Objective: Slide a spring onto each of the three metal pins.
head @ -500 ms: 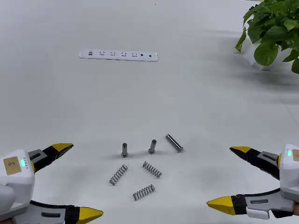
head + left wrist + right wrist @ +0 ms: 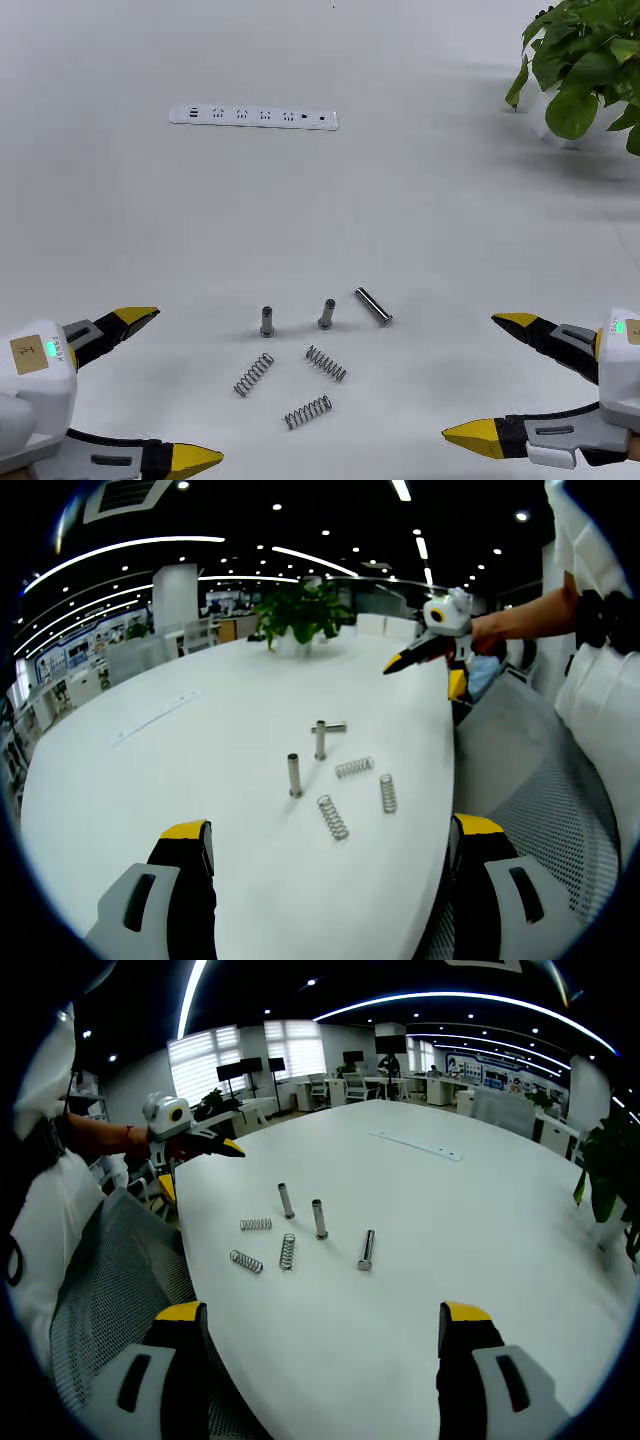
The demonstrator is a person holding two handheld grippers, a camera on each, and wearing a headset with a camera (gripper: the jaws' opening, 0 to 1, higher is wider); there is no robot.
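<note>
**A:** Nothing scored yet, folks. All three springs lie loose on the counter [image 2: 430, 230]: the left spring [image 2: 254, 374], the middle spring [image 2: 326, 363] and the near spring [image 2: 308, 411].

**B:** And the pins just behind them are bare. The left pin [image 2: 267, 320] and the centre pin [image 2: 327, 313] stand upright. The third pin [image 2: 373, 306] lies on its side to their right.

**A:** Grippers? The left gripper [image 2: 165, 388] hovers low on the left, jaws spread wide, nothing between them.

**B:** Same story for the right gripper [image 2: 492, 378]: jaws wide apart, empty, well clear of the parts.

**A:** So I call it zero of three. Every spring has to be picked up and slid on.

**B:** And that lying pin likely needs holding or standing up first.
</note>
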